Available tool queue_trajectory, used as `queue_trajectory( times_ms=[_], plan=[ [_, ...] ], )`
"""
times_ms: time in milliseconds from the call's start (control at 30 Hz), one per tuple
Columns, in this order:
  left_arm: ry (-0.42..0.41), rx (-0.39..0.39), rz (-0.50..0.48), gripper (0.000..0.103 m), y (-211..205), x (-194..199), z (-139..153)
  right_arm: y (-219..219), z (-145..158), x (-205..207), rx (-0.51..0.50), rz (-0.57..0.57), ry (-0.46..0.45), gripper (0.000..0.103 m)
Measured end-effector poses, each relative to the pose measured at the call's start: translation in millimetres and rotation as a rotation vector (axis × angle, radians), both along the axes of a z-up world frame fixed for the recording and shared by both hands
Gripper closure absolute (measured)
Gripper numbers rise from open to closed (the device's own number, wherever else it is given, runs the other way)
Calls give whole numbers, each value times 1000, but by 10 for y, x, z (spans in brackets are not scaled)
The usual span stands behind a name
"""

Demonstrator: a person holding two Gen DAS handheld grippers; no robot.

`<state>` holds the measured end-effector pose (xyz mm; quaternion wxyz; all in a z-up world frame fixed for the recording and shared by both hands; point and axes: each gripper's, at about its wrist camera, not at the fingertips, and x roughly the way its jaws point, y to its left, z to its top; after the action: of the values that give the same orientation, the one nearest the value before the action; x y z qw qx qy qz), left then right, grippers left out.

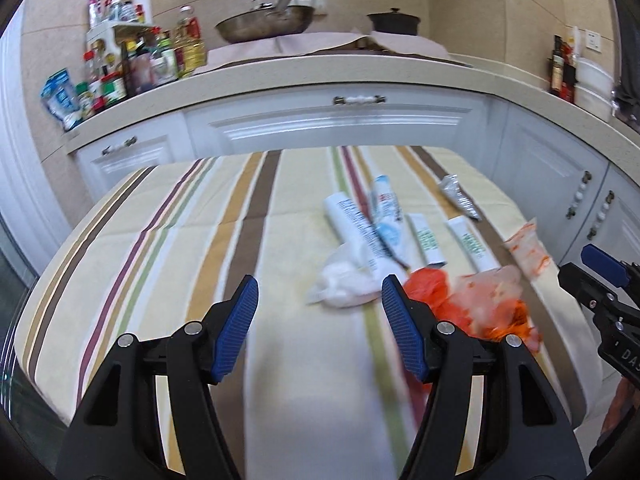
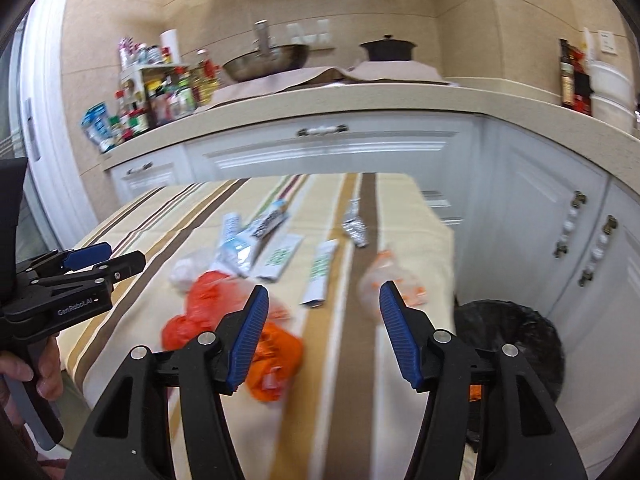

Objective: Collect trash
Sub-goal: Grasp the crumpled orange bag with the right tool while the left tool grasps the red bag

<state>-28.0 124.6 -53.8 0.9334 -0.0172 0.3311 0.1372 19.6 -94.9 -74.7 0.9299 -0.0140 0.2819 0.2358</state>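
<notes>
Trash lies on a striped tablecloth: white tubes, two small green-printed tubes, a crumpled silver tube, a white wad, an orange plastic bag and a clear orange-printed wrapper. My left gripper is open and empty above the cloth, near the white wad. My right gripper is open and empty above the cloth, between the orange bag and the clear wrapper. The left gripper also shows at the left of the right wrist view.
A black-lined trash bin stands on the floor right of the table. White kitchen cabinets and a countertop with bottles, a pan and a dark pot lie behind the table.
</notes>
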Motion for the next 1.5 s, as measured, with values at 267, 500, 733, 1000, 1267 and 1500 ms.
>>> queue_trajectory(
  times_ms=[267, 500, 733, 1000, 1267, 1500],
  plan=[
    [11, -19, 31, 40, 228, -150, -121, 273, -207, -43, -33, 49, 61, 45],
    [16, -37, 17, 40, 232, -163, -174, 353, -349, -24, -67, 51, 103, 50],
    [33, -46, -27, 39, 66, -112, -242, 323, -368, -62, -68, 62, 104, 64],
    [19, -73, -109, 32, -206, -96, -234, 59, -271, -161, -58, 8, 58, 65],
    [29, -40, -178, 28, -521, 3, -328, -121, -334, -184, -25, -19, 75, 65],
    [50, 4, -207, 47, -645, 76, -441, -171, -372, -190, 0, -11, 88, 65]
  ],
)
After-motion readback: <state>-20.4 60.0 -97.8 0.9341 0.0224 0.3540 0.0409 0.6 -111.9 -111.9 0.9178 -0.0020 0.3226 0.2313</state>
